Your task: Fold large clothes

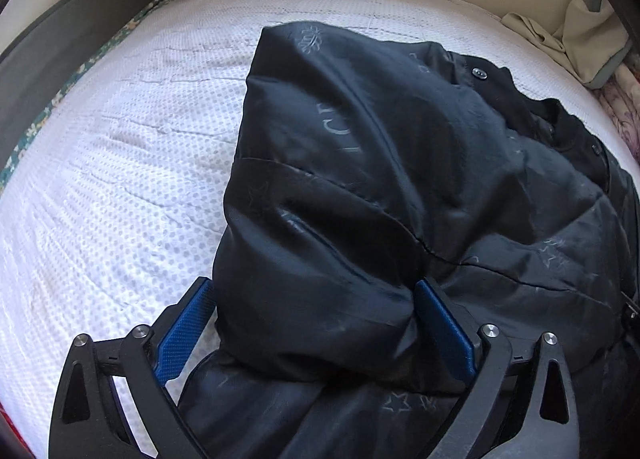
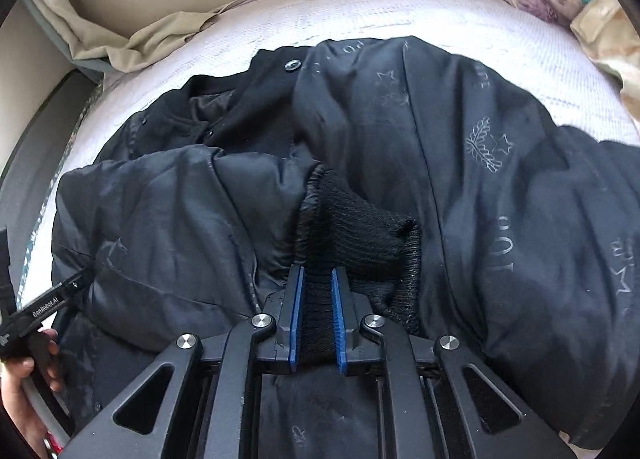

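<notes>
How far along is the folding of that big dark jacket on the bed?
Partway, I'd judge. The black jacket lies on the white mattress, its puffy side already bunched inward. In hand: the right tool pinches the knitted cuff, and the left tool straddles a thick fold. Left: the collar with its buttons remains spread out, so the bundle isn't compact yet.

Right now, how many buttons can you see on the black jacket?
3: one big button at the top, and two small snaps lower left of it. Folds may hide more.
</notes>
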Tool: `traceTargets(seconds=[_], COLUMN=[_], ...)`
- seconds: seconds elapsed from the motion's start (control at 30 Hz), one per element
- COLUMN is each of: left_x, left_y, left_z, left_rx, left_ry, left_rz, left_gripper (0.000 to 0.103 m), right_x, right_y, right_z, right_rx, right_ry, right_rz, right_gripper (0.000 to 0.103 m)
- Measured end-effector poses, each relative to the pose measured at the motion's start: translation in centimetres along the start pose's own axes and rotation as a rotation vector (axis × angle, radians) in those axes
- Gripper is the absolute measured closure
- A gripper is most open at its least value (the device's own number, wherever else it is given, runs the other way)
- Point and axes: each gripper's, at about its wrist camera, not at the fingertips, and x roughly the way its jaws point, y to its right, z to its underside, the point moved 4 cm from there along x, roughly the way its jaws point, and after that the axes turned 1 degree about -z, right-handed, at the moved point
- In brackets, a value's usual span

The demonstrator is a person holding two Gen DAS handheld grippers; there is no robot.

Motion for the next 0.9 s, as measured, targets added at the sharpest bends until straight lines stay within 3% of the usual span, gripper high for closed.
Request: traceTargets(seconds=[0.07, 0.33, 0.53, 0.63, 0.7, 0.9], left_x=[0.3, 1.0, -2.1, -5.1, -7.6, -13.6], left_y=[-0.1, -1.0, -1.1, -1.4, -1.7, -3.0], left_z=[0.1, -0.1, -0.8, -1.3, -1.4, -0.8], left_rx=[-0.012, -0.053, -0.009, 0.017, 0.023, 0.069], left_ry=[0.000, -0.023, 0.027, 0.090, 0.134, 0.272], left_rz=[0.004, 0.039, 0.005, 0.024, 0.053, 0.094], left_gripper=[0.000, 0.000, 0.001, 0.001, 0.001, 0.001], right_x=[0.3, 0.8, -0.2, -2.6, -4.8, -10.8], right_y=[0.1, -0.3, 0.2, 0.4, 0.2, 1.7], right_z=[0.2, 0.9, 0.1, -0.5, -1.1, -1.2], right_rx=[-0.012, -0.039, 0.034, 0.094, 0.098, 0.177], right_ry=[0.008, 0.083, 0.035, 0.060, 0.116, 0.201], right_rz=[0.013, 0.051, 0.004, -0.038, -0.043, -0.087], right_gripper=[0.103, 0.103, 0.103, 0.093, 0.066, 0.057])
